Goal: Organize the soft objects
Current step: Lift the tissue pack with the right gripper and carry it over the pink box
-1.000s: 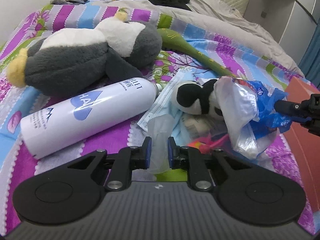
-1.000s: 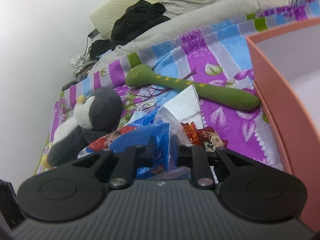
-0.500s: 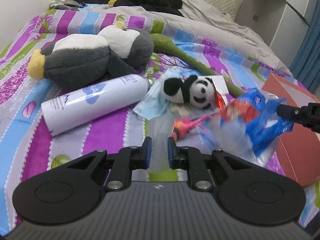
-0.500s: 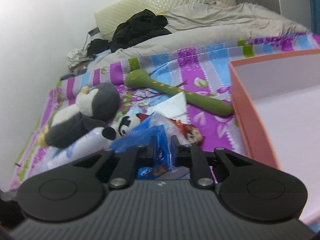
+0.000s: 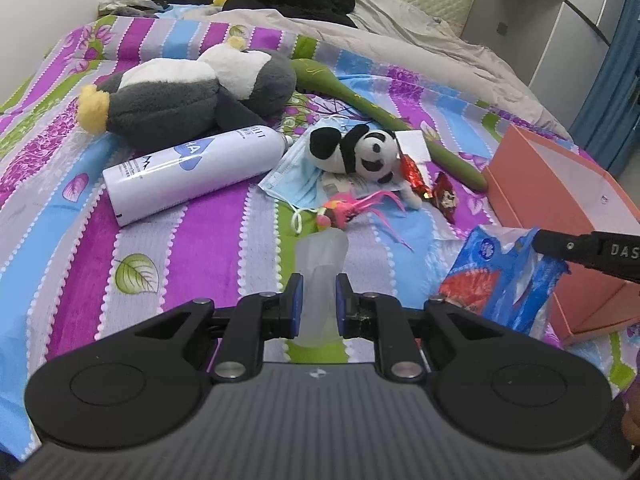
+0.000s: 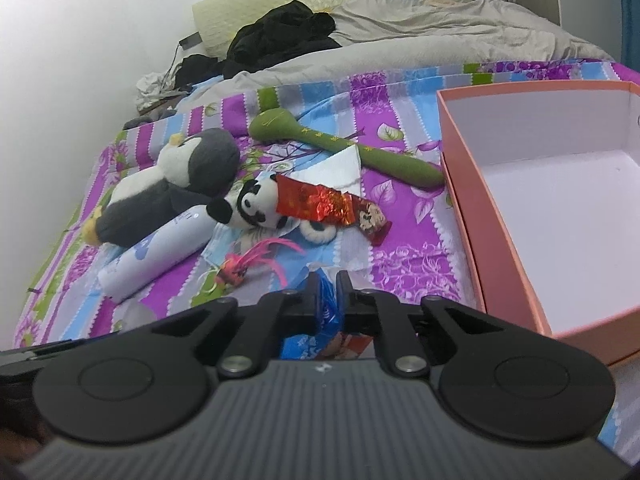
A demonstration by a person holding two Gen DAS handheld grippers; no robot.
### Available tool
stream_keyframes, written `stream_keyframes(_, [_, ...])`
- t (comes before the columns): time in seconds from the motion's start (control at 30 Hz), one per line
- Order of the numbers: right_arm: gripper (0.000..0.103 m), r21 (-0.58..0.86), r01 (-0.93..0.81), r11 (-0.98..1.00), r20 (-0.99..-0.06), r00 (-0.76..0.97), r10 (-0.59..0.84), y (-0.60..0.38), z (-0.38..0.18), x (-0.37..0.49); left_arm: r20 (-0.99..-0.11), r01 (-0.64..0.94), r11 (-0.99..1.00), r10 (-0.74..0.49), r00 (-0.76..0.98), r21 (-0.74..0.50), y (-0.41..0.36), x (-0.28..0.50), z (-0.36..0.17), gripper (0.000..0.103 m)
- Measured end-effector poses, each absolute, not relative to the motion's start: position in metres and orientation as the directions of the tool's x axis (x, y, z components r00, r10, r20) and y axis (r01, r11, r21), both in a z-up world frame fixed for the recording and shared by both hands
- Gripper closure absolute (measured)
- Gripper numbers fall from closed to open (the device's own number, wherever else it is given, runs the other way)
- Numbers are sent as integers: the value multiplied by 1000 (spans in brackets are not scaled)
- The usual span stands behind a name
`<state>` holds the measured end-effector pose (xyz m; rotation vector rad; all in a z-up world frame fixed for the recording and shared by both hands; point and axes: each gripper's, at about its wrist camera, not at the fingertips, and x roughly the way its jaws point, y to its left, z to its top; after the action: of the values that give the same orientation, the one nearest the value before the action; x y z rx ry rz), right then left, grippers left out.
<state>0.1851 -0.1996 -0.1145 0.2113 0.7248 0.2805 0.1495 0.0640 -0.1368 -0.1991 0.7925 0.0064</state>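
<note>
Your left gripper [image 5: 318, 300] pinches a floppy translucent piece [image 5: 320, 252]. Your right gripper [image 6: 326, 294], jaws closing, grips a thin blue plastic bag [image 5: 508, 276] that could tear or slip out. Just right of it, the pink box [image 6: 460, 184] is empty. The panda plush [image 5: 356, 152] and penguin plush [image 5: 192, 96] lie farther ahead.

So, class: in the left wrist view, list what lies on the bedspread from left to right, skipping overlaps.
Grey and white plush penguin → white cylindrical spray bottle → small black and white plush panda → open salmon-pink cardboard box.
</note>
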Motion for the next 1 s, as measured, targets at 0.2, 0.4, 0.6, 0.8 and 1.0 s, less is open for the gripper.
stream_keyframes(0.2, [92, 293, -191, 937, -617, 710, 338, -201, -107, 182, -709, -80, 979, -78, 701, -187, 58, 143, -128, 83])
stream_keyframes(0.4, [92, 297, -210, 932, -604, 714, 354, -203, -90, 181, -692, -63, 980, -88, 716, -190, 45, 145, -102, 83])
stream_keyframes(0.6, [92, 293, -233, 927, -585, 723, 367, -210, -63, 186, -664, -22, 977, -129, 736, -214, 23, 156, -64, 83])
stream_keyframes(0.8, [92, 279, -243, 929, -549, 754, 361, -229, -26, 191, -626, 36, 975, -168, 762, -218, -12, 179, -19, 83])
stream_keyframes(1.0, [92, 237, -231, 944, -506, 800, 323, -259, 11, 198, -588, 98, 969, -215, 780, -225, -51, 204, 18, 83])
